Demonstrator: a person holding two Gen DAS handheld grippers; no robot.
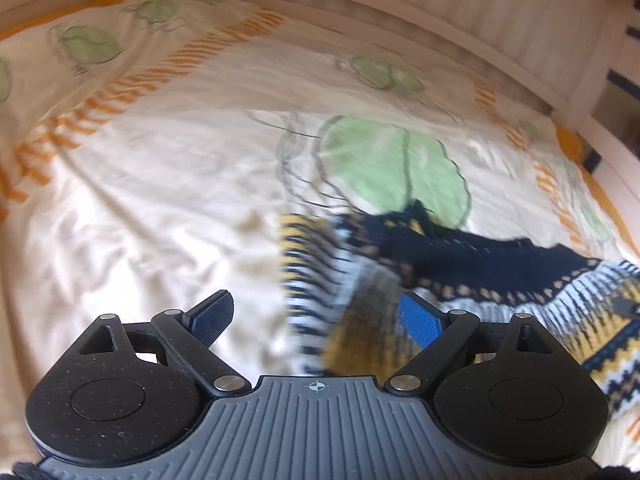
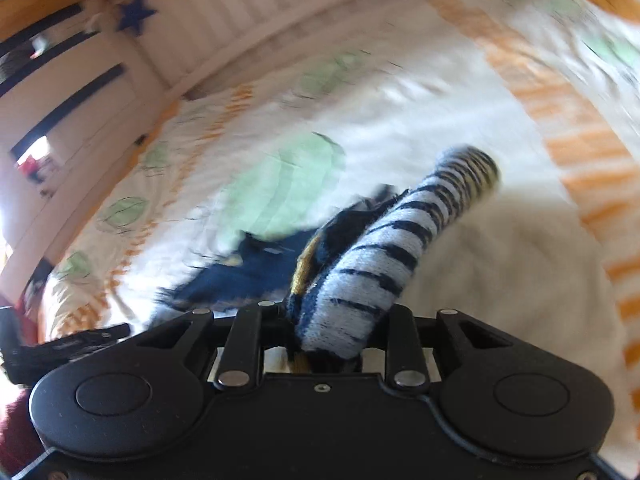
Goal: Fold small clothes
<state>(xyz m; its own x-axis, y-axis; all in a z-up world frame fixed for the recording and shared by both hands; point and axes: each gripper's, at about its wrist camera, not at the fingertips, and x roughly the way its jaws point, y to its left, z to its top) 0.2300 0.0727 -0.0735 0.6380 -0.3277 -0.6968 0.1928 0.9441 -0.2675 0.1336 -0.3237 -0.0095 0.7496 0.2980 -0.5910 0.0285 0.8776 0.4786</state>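
A small knitted sweater (image 1: 480, 276) in navy, light blue and yellow lies crumpled on the sheet at the right of the left wrist view. My left gripper (image 1: 316, 316) stands open just above the sheet, its right blue pad (image 1: 420, 320) over the sweater's striped edge and nothing between the pads. In the right wrist view my right gripper (image 2: 332, 320) is shut on the sweater's striped sleeve (image 2: 400, 240). The sleeve sticks up and forward from the jaws and hides the fingertips. The navy body (image 2: 248, 268) trails down to the left.
The cream bed sheet (image 1: 160, 200) has green leaf prints and orange striped bands. A white padded rail (image 1: 440, 12) runs along the far side, with a blue star (image 2: 135, 12) on it. White slatted furniture (image 2: 72, 92) stands at the left of the right wrist view.
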